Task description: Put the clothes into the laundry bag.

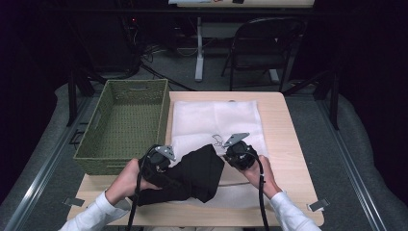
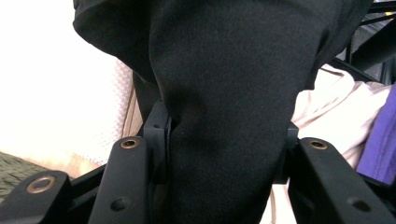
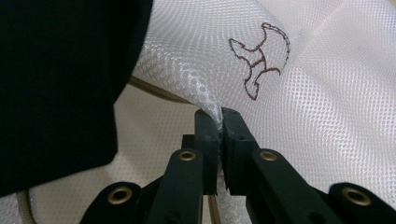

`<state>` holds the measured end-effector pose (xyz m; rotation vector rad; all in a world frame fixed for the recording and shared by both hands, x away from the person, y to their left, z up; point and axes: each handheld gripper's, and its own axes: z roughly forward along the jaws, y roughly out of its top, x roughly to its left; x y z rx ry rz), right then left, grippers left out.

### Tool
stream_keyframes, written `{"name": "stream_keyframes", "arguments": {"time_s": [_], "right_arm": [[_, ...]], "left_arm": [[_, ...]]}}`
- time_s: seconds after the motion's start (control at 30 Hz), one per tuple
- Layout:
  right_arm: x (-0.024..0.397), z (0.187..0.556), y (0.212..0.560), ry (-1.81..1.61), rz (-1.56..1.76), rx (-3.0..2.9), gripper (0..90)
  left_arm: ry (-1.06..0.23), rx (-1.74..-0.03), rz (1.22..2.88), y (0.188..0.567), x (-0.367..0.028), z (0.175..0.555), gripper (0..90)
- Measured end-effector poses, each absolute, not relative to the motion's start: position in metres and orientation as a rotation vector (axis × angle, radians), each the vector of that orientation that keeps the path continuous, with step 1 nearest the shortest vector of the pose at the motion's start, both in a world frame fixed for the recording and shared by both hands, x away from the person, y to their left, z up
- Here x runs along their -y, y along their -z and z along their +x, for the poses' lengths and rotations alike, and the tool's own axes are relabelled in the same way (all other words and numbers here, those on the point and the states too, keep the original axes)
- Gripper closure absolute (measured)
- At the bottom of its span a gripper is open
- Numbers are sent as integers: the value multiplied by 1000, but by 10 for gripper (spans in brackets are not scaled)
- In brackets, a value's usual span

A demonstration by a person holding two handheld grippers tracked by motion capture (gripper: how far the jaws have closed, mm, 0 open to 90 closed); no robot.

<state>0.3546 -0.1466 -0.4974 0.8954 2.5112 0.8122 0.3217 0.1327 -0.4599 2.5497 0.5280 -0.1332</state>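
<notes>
While pinched in the left tongs [image 2: 224,154], black garment [image 1: 192,175] lengthwise left-to-right; right tongs [image 3: 220,140] clenched on mesh bag [image 1: 216,120].

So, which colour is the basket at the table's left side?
The basket is olive green, woven; the high view shows it best.

Beyond the grippers, past the wooden table's [image 1: 284,120] far edge, a black folding chair [image 1: 262,45] stands on grey carpet [image 1: 183,62]; left of it a white table leg [image 1: 199,48]; cables [image 1: 144,55] trail left; surroundings dark.
</notes>
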Motion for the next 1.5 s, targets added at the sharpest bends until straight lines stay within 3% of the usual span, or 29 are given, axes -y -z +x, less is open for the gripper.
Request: {"name": "stream_keyframes", "arguments": {"time_s": [0.6, 0.93, 1.03, 1.23, 1.47, 1.5], "right_arm": [[142, 351, 492, -837, 897, -2505, 868], [147, 355, 489, -869, 923, -2480, 868], [148, 355, 488, -877, 921, -2475, 868], [150, 355, 486, -923, 952, -2463, 869], [148, 353, 484, -927, 939, -2460, 869], [148, 353, 484, -927, 939, -2460, 869]], "left_arm": [[145, -469, 2654, 505, -110, 317, 555], [45, -401, 2565, 478, -106, 311, 557], [73, -370, 2547, 477, -98, 311, 557], [215, -426, 2610, 513, -86, 324, 557], [214, -430, 2617, 514, -85, 323, 556], [106, -587, 2562, 508, -84, 330, 556]]}}
